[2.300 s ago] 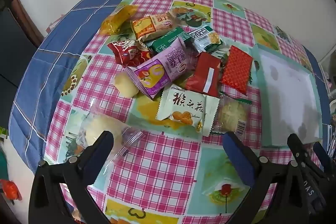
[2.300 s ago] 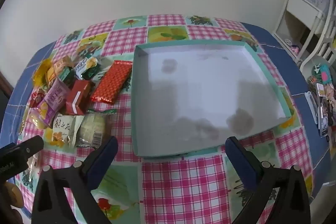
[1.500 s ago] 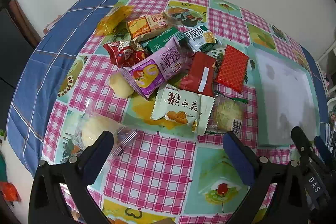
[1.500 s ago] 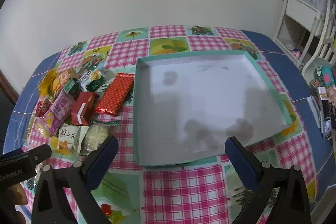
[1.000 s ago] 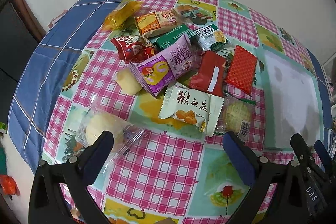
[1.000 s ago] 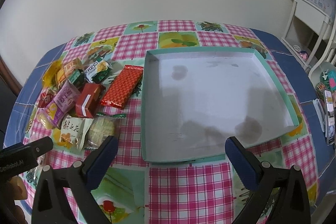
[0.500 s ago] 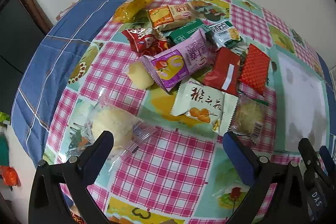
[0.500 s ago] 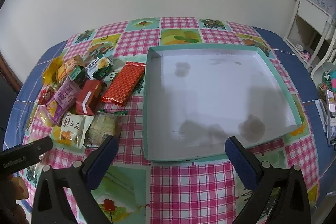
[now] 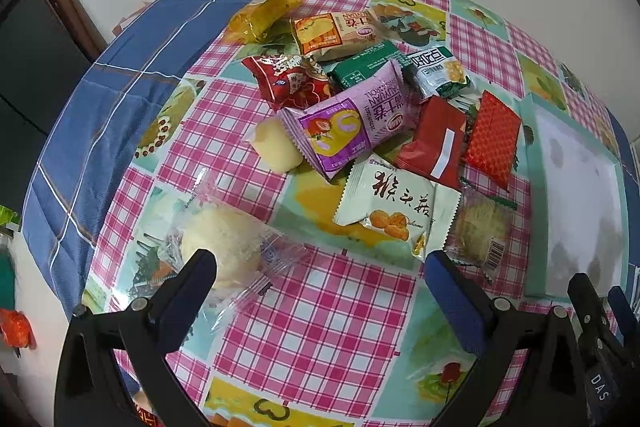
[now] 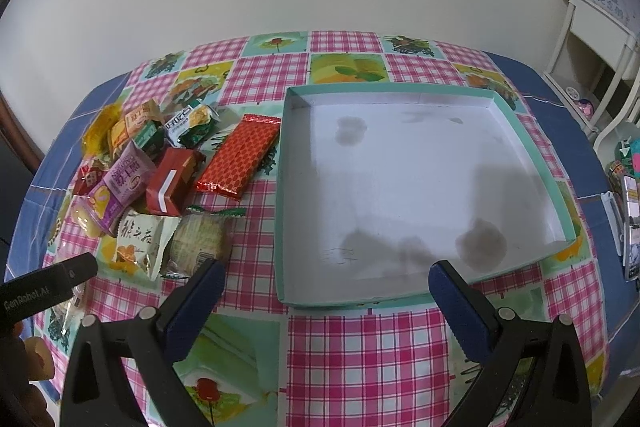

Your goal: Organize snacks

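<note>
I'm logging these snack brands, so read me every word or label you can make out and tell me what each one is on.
"DAS": black right gripper body.
"GenRobot.AI": black left gripper body.
"DAIJYUAN ... ROLL", partly legible: purple snack packet.
Chinese characters on the cream packet, orange packet and white-green packet: not transcribed.
Barcode digits on the clear-wrapped cake: too small.

The right tool (image 10: 323, 277) hangs over the table (image 10: 360, 359) with its two blue tips wide apart and nothing between them. Past the tips sits a big box (image 10: 536, 155) with a green rim and a white floor with gray spots. Left of the box lies a pile of snacks (image 10: 152, 187). A long red bar (image 10: 240, 155) lies closest to the box. The other tool (image 10: 44, 291) pokes in at the left edge.
</note>
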`<control>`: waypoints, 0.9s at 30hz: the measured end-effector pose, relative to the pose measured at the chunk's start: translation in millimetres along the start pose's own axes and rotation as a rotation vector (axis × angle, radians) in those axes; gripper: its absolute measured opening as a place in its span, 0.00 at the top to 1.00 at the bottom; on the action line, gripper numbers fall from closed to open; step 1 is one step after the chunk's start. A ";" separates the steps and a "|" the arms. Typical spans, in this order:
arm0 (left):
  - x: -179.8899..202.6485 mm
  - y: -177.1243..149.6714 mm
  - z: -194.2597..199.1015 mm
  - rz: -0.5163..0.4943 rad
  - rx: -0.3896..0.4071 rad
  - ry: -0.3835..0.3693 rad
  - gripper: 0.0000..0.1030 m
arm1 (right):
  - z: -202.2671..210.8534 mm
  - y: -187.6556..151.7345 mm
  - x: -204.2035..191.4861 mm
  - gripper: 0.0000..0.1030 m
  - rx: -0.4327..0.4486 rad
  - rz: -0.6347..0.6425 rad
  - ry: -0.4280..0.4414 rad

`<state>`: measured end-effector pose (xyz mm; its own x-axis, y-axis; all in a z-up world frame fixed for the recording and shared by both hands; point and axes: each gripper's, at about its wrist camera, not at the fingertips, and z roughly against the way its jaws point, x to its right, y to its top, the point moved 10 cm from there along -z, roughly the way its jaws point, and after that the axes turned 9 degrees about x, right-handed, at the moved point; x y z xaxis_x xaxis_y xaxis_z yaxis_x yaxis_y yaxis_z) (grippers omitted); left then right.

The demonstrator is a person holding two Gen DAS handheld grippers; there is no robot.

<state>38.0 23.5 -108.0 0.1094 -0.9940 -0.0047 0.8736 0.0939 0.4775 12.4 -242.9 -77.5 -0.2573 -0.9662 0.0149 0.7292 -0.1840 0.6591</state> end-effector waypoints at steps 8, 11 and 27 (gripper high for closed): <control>-1.6 -0.7 -0.8 0.006 -0.001 0.000 0.00 | -0.1 0.0 0.1 0.00 -0.001 -0.001 0.000; -2.8 -1.1 -1.5 0.010 -0.003 0.001 0.00 | -0.1 -0.1 0.0 0.00 -0.001 -0.001 0.000; -47.9 15.0 7.3 0.140 0.054 0.094 0.00 | -3.7 4.9 -24.4 0.00 0.004 -0.008 0.081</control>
<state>42.3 72.1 -94.2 0.2743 -0.9615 -0.0157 0.8202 0.2254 0.5257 24.6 -220.9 -77.4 -0.2109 -0.9762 -0.0513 0.7248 -0.1914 0.6619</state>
